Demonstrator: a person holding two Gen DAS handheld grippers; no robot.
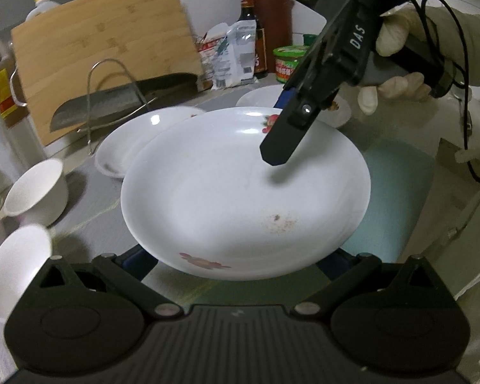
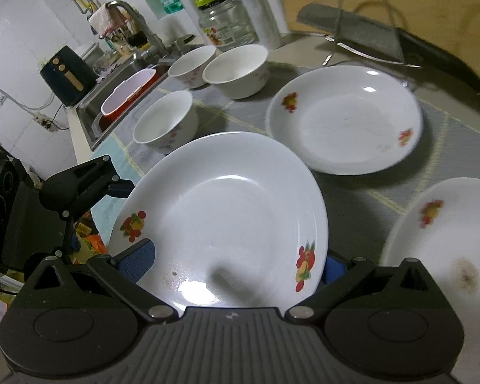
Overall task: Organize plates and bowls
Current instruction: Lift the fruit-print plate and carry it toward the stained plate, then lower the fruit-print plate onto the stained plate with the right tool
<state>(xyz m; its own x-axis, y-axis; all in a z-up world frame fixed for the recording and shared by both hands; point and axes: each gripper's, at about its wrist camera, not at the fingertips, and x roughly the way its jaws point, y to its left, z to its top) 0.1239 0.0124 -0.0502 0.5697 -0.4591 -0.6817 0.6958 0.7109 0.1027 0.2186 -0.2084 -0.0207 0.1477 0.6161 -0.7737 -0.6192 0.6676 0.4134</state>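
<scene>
A white plate with fruit decals [image 1: 240, 192] is held above the counter between both grippers; it fills the right wrist view [image 2: 227, 220] too. My left gripper [image 1: 240, 262] has its blue pads spread under the plate's near rim. My right gripper [image 1: 284, 134] comes in from the far side, one finger over the plate, and shows with its pads [image 2: 137, 262] at either side of the rim. A second plate [image 1: 128, 140] [image 2: 345, 118] and a third [image 1: 339, 108] [image 2: 441, 249] lie on the counter. Three white bowls [image 2: 166, 121] [image 2: 236, 70] [image 2: 192, 64] stand to the left.
A cleaver on a wire rack [image 1: 112, 108] and a wooden cutting board [image 1: 105, 51] stand behind the plates. Bottles, a jar and packets [image 1: 240, 51] line the wall. A sink with a red tub [image 2: 128, 96] is beyond the bowls.
</scene>
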